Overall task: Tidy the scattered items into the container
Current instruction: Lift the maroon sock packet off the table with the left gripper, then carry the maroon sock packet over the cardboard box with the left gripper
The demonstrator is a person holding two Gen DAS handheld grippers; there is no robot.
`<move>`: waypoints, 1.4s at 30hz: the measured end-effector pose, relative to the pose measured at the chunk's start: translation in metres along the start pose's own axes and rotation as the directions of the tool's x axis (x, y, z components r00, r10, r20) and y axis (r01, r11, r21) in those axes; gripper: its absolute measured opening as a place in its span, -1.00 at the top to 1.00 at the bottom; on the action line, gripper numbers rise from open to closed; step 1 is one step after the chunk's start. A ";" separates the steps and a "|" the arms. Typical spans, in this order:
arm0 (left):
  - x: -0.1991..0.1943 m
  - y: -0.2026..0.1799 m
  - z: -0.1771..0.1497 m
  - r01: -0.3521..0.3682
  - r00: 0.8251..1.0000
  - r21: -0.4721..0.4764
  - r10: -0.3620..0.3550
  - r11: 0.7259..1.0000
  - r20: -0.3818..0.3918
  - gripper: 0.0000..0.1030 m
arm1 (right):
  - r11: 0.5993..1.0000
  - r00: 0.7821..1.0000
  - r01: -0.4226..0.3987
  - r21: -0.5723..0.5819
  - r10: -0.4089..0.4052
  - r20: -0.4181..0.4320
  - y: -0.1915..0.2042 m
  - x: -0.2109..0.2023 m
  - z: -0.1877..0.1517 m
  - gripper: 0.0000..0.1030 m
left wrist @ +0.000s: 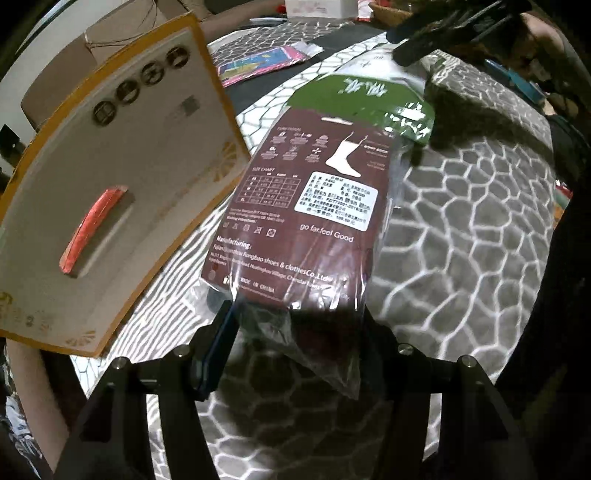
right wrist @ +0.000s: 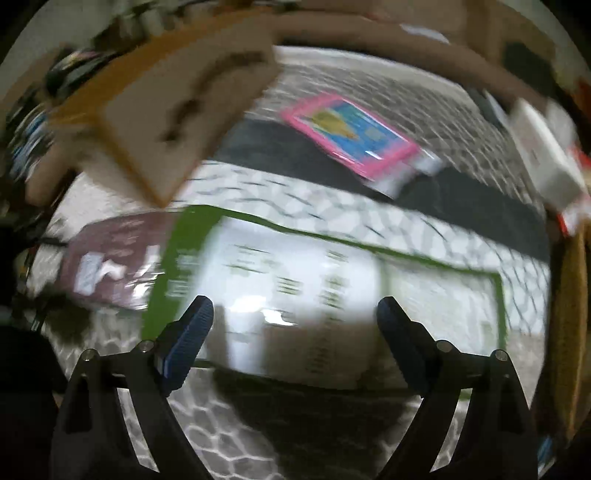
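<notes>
A maroon sock pack (left wrist: 314,206) with a green header, in clear plastic, reaches away from my left gripper (left wrist: 295,325), which is shut on its near end. It hangs over the grey patterned cloth (left wrist: 461,240). Left of it stands an orange-edged box panel (left wrist: 122,184) with a white face and a red ribbon. In the blurred right wrist view, my right gripper (right wrist: 295,317) is open wide above a white pack with a green border (right wrist: 332,288), which spreads past both fingers. The sock pack (right wrist: 110,266) shows at the left, the orange-edged box (right wrist: 166,110) above it.
A pink and blue pack (left wrist: 258,62) (right wrist: 351,133) lies farther back on the cloth. A cardboard box (left wrist: 74,55) stands behind the orange-edged panel. A white box (right wrist: 543,158) sits at the right edge. The right gripper's dark body (left wrist: 443,29) hangs at the top right.
</notes>
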State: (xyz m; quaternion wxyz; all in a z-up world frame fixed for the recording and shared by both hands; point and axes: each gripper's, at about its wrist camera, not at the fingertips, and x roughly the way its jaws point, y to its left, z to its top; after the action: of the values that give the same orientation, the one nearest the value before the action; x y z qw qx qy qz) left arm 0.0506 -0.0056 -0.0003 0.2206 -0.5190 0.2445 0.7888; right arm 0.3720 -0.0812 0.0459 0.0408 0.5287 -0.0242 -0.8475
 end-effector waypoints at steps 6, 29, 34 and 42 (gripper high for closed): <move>-0.002 0.012 -0.017 0.006 1.000 0.047 -0.007 0.999 0.024 -0.16 | 0.966 0.973 -0.224 -0.128 0.229 0.029 0.055 0.001 0.014 -0.74; 0.009 0.053 -0.058 0.119 0.988 -0.090 -0.109 0.989 0.111 -0.38 | 0.893 0.971 -0.225 -0.389 0.174 -0.164 0.181 0.086 0.010 -0.21; 0.008 0.052 -0.055 0.081 0.992 -0.117 -0.069 0.990 0.104 -0.30 | 0.891 0.980 -0.192 -0.411 0.150 -0.132 0.181 0.080 0.008 0.00; -0.019 0.042 -0.053 0.014 0.996 -0.071 -0.008 0.997 0.086 -0.27 | 0.883 0.985 -0.164 -0.440 0.126 -0.115 0.190 0.058 0.003 0.09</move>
State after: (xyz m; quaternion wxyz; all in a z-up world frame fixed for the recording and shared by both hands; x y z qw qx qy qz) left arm 0.0696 -0.0727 0.0062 0.2166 -0.4935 0.2033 0.8174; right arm 0.3520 -0.2755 0.0115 0.2257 0.5363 0.1337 -0.8022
